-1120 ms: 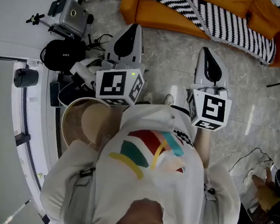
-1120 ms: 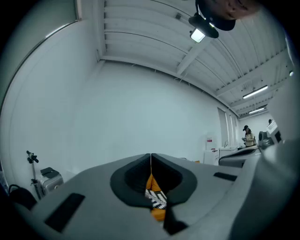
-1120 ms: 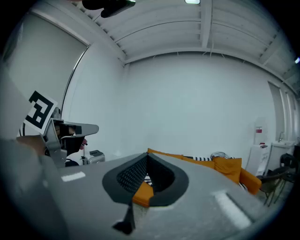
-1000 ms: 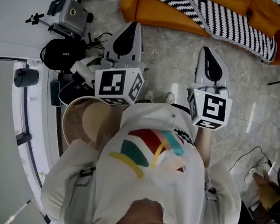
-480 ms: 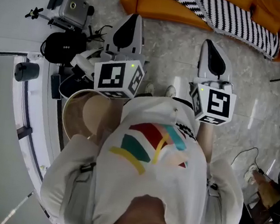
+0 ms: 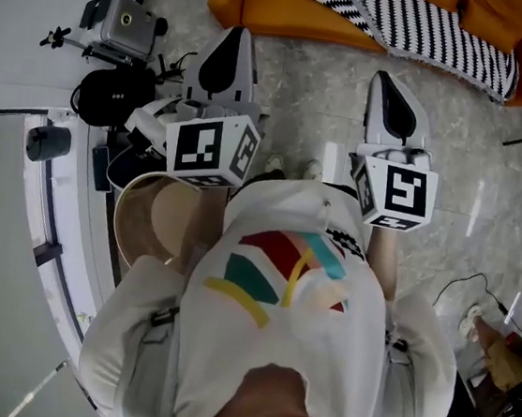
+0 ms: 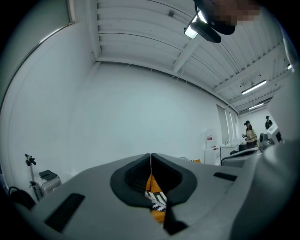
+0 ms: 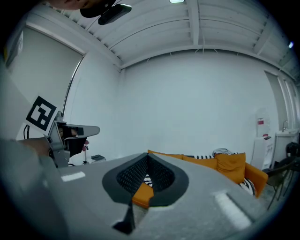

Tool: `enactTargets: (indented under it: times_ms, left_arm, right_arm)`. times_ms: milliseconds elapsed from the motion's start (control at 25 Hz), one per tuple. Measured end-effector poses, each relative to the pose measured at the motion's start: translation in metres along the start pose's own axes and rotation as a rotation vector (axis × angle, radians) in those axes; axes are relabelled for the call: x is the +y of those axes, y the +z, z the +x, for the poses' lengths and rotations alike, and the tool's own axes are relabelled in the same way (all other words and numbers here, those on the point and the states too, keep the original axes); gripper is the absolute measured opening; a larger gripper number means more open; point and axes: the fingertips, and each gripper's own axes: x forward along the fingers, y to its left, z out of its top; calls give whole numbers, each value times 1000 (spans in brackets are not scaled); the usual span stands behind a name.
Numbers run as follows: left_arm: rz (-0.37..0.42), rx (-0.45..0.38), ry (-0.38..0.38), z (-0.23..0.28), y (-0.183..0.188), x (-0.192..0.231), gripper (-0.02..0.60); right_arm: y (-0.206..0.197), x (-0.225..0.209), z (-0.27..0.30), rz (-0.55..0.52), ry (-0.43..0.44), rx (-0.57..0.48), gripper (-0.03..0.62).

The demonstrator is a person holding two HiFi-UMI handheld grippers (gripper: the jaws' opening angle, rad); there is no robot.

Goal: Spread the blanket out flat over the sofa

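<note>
Shift: sofa [image 6: 266, 10] is sliding upframe.
Jaws: we are keeping left gripper [image 6: 234, 31], right gripper [image 6: 388, 76] pressed together, empty.
Blanket [image 6: 433, 40]: unreached.

White T-shirt [image 6: 315, 379], multicoloured chest print [image 6: 267, 274]

this looks like a big test room or lab, not a real home. the walls [image 7: 140, 117] are bare and white, and the high ceiling [image 8: 197, 28] has beams and long strip lights [image 7: 253, 87]. an orange sofa [image 6: 294, 16] with a striped blanket [image 6: 433, 35] stands on a shiny stone floor [image 6: 322, 97]. camera gear [image 6: 119, 20] and a black bag [image 6: 114, 98] sit by the wall (two people [image 7: 247, 131] stand far off by white cupboards [image 7: 212, 154]).
</note>
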Motion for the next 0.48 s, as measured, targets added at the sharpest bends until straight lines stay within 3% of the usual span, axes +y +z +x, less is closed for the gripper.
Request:
enactTargets:
  times_ms: [480]
  left_arm:
    - [27, 15, -14, 28, -5, -43, 17]
  right_arm:
    - [13, -47, -6, 25, 9, -58, 3]
